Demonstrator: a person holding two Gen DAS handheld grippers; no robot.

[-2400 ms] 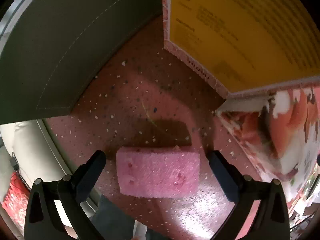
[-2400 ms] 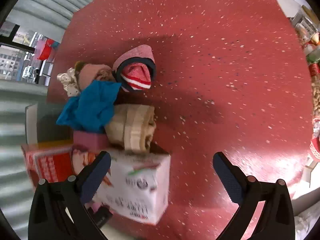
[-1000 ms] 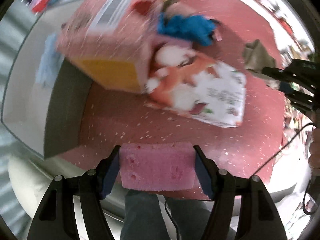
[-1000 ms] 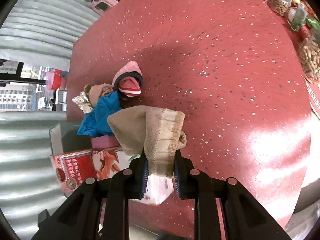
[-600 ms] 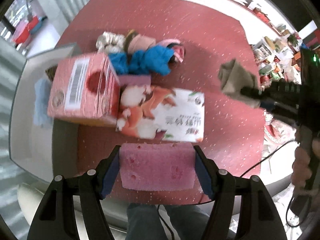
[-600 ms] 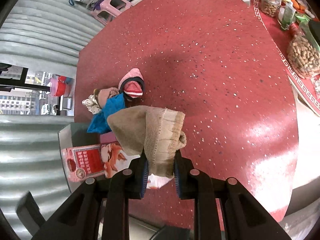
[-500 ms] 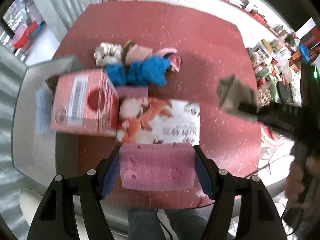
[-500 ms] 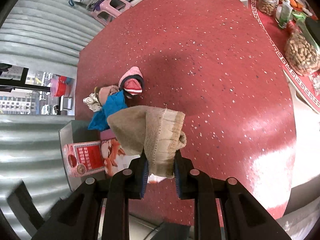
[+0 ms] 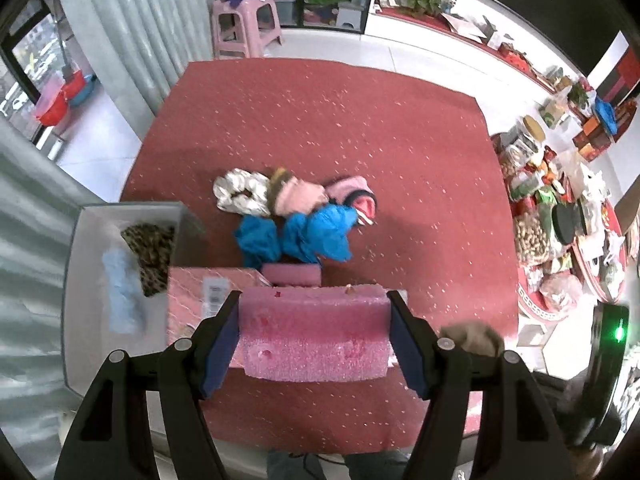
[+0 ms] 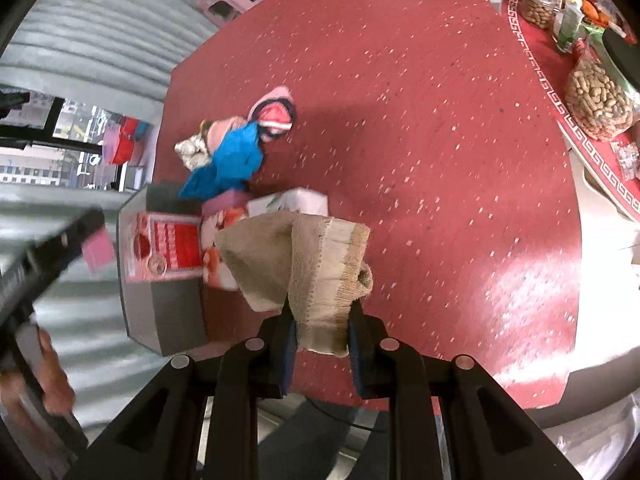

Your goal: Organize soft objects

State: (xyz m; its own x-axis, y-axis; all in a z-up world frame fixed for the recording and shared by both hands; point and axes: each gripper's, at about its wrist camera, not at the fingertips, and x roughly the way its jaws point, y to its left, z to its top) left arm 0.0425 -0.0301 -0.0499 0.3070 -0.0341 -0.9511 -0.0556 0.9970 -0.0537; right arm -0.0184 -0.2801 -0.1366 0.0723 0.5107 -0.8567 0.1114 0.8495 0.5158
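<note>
The red speckled tabletop (image 9: pixel 328 128) fills most of what I can see, with pale floor tiles, a pink stool (image 9: pixel 244 24) and grey corrugated shutters beyond it, and a second table crowded with bags of peanuts (image 10: pixel 600 96) and jars off to the right; a grey bin (image 9: pixel 86 280) sits at the tabletop's left edge, holding a leopard-print cloth (image 9: pixel 150 256) and something pale blue (image 9: pixel 120 292); beside it a pink printed carton (image 10: pixel 168 248) rests partly over the bin's corner, touching a white carton; behind those lies the unsorted heap, a blue cloth (image 9: pixel 308 236), a peach knitted piece, a cream scrunchie (image 9: pixel 240 196), a small pink hat (image 9: pixel 356 196) and a second pink sponge (image 9: pixel 292 274) just beside the carton.

The left gripper (image 9: pixel 314 334) has its jaws set fairly wide, pressed on the ends of a pink sponge (image 9: pixel 316 340) held above the near edge; the right gripper (image 10: pixel 322 338) has its jaws pinched narrow on a folded beige cloth (image 10: pixel 304 264), which droops forward above the cartons.

Both loads look bound for the bin, I'd judge; to do it well, the sponge should come over the open part of the bin, clear of the carton's corner, and be let go low so it doesn't bounce out; the cloth wants lowering until it slumps inside before the jaws part, since its loose flap could snag the rim; one hand at a time seems wise, the bin's mouth being partly blocked.
</note>
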